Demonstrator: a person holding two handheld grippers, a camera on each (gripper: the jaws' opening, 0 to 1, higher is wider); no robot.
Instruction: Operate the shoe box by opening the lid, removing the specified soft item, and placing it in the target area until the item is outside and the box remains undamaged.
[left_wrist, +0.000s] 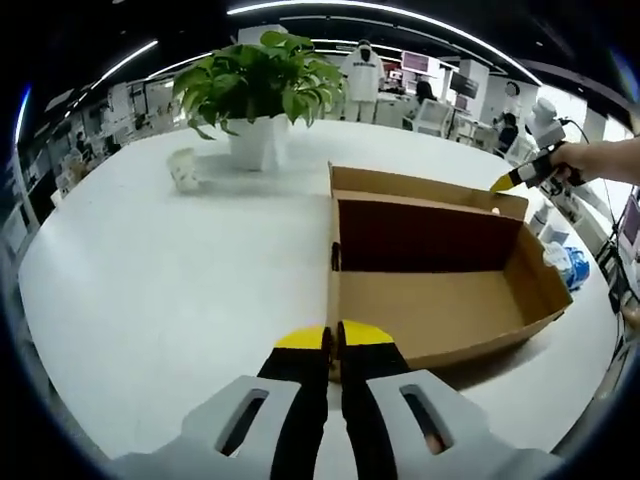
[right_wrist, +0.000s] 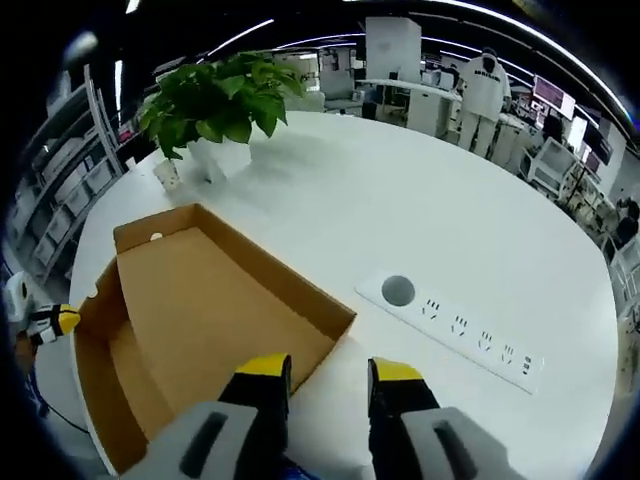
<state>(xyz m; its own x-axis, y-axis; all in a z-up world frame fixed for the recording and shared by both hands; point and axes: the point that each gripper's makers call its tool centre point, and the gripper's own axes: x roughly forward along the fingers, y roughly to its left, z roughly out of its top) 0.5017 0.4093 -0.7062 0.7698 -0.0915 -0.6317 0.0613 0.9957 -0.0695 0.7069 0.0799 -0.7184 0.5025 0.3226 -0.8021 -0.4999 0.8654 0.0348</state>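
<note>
An open brown cardboard shoe box (left_wrist: 440, 305) lies on the round white table (left_wrist: 170, 280). Its floor is bare cardboard, and its far wall (left_wrist: 430, 235) lies in dark shadow. My left gripper (left_wrist: 332, 335) is shut with its yellow tips together, just short of the box's near left corner. A hand holds my right gripper (left_wrist: 505, 183) at the box's far right corner. In the right gripper view the box (right_wrist: 210, 310) lies below and to the left. My right gripper (right_wrist: 330, 370) is open above the box's near wall, holding nothing. The left gripper (right_wrist: 50, 322) peeks in at the far left.
A potted green plant (left_wrist: 255, 95) and a small white cup (left_wrist: 185, 168) stand at the table's far side. A white power strip (right_wrist: 450, 320) lies flat beside the box. A blue-white packet (left_wrist: 572, 265) sits past the table's right edge. People stand among desks behind.
</note>
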